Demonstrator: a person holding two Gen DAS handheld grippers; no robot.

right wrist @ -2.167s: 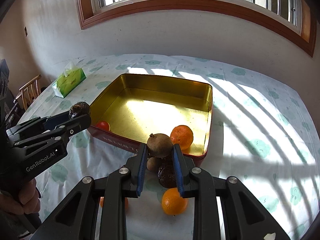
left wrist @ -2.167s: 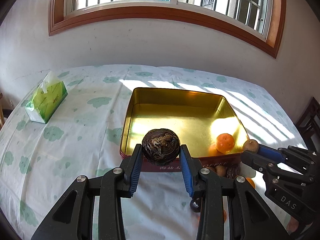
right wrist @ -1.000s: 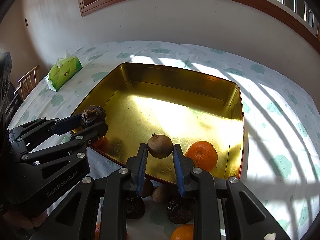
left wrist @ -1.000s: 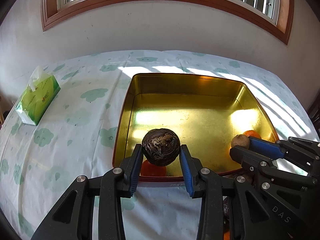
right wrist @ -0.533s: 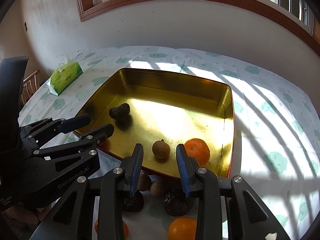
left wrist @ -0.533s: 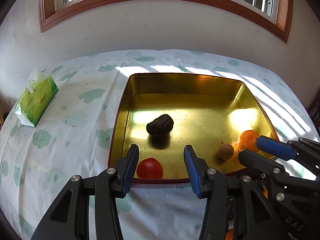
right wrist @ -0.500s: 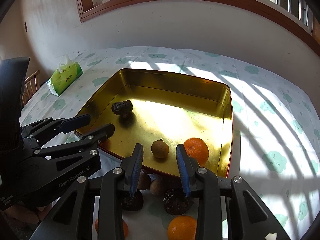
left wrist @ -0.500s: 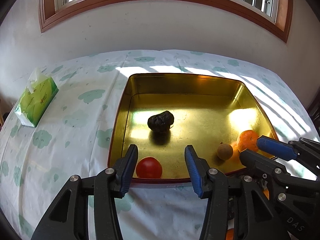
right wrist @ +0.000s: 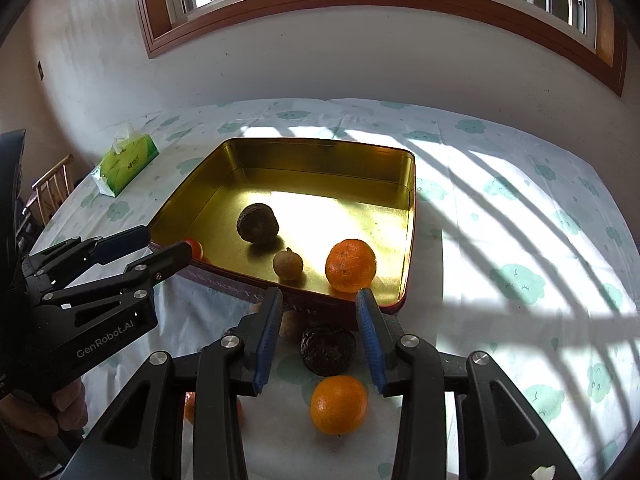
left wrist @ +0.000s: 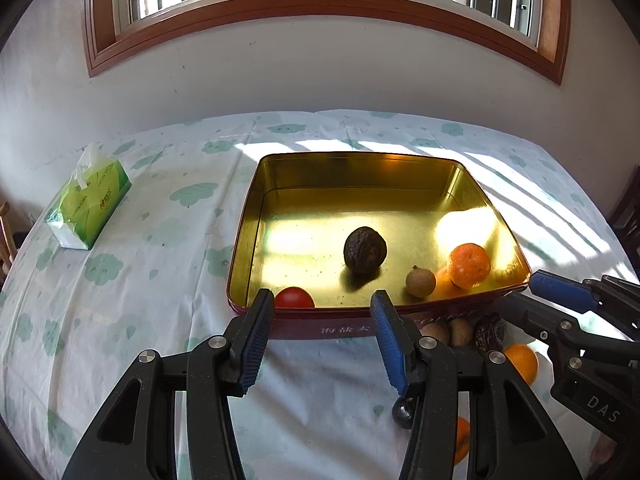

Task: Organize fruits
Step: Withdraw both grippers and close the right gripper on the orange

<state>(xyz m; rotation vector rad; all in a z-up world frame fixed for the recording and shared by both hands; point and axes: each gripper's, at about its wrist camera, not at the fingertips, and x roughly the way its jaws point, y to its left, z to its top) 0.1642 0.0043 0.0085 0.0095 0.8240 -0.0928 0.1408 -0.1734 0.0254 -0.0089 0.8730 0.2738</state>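
Both the left gripper [left wrist: 322,316] and the right gripper [right wrist: 318,312] are released and empty, the right jaws opening. A whole orange [right wrist: 339,404] at lower centre is shown only in the right view.

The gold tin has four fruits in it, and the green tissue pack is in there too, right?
Not quite. The gold tin does hold four fruits, but the green tissue pack lies outside it on the tablecloth, off to the left. The left wrist view shows this.

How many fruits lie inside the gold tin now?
4: a dark fruit mid-tin, a small brown one and an orange by the near wall, a red one in the near left corner, partly hidden.
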